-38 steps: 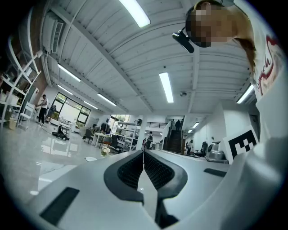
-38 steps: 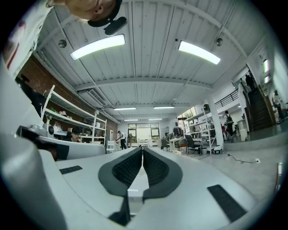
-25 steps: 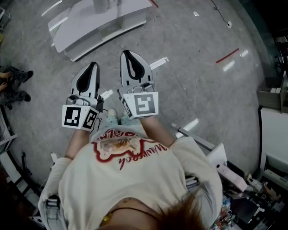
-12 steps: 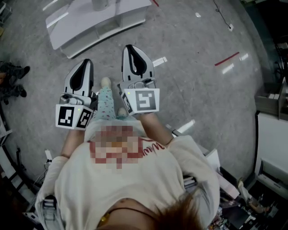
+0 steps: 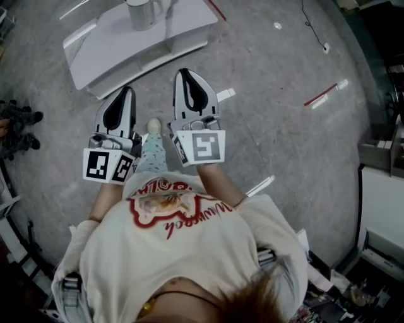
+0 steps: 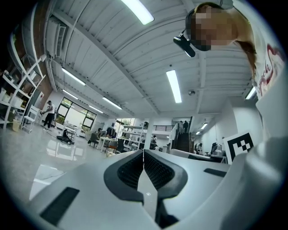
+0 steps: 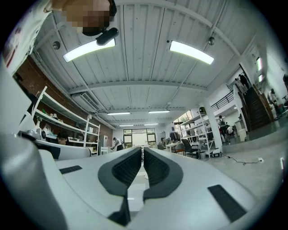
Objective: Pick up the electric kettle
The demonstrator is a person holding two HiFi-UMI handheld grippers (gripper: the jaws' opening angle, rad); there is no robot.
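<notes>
Kettle (image 5: 141,14) stands upright on the table (image 5: 107,47), towards its far edge, well ahead of both grippers and approx. between their lines. L gripper (image 5: 128,94) & R gripper (image 5: 184,74): jaws closed, nothing inside. R looks slightly nearer.

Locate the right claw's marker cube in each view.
Head view: marker cube at centre, at the rear of the right claw.
Left gripper view: right edge, below mid-height.
Right gripper view: not in it.
Shared landmark: the person's red-printed shirt, seen in all three.
</notes>
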